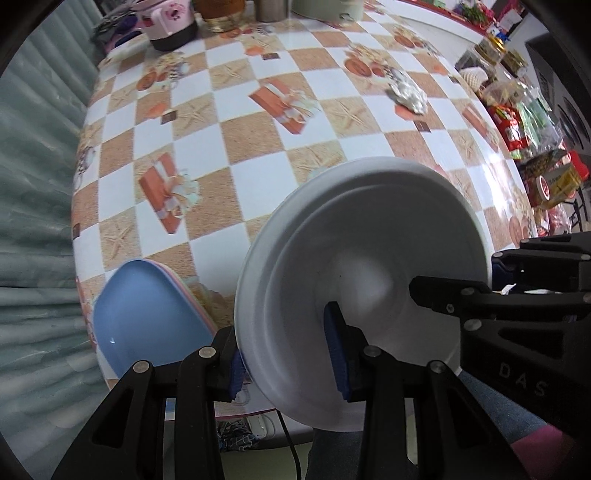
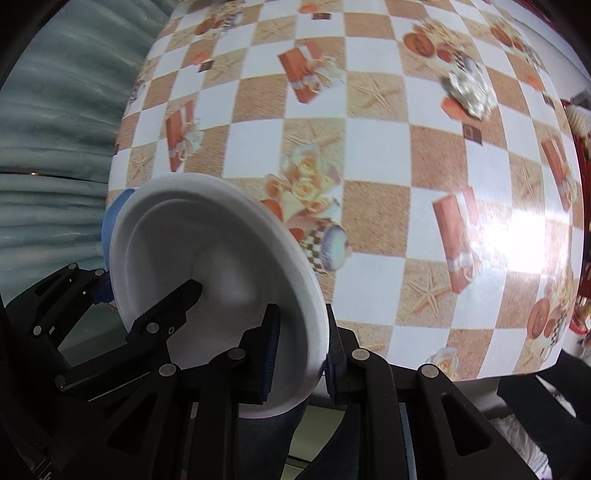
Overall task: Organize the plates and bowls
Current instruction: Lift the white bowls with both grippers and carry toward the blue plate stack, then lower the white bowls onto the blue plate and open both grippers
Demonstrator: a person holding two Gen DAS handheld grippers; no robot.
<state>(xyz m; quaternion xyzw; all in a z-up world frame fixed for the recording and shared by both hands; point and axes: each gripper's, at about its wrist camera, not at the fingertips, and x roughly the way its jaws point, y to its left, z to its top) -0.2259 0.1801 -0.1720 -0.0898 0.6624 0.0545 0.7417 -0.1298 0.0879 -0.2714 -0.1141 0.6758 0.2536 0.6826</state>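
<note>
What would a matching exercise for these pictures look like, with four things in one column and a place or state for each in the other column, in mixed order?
Things:
1. white bowl
2. blue plate
3. pink mug
4. crumpled foil

Places or states:
A. lies alone on the tablecloth, toward its right side
B. stands at the table's far edge
C. gripped at its rim by both the left hand-held gripper and the right hand-held gripper
D. top of a stack at the near left corner

Pairs: 1-C, 2-D, 3-B, 4-A
</note>
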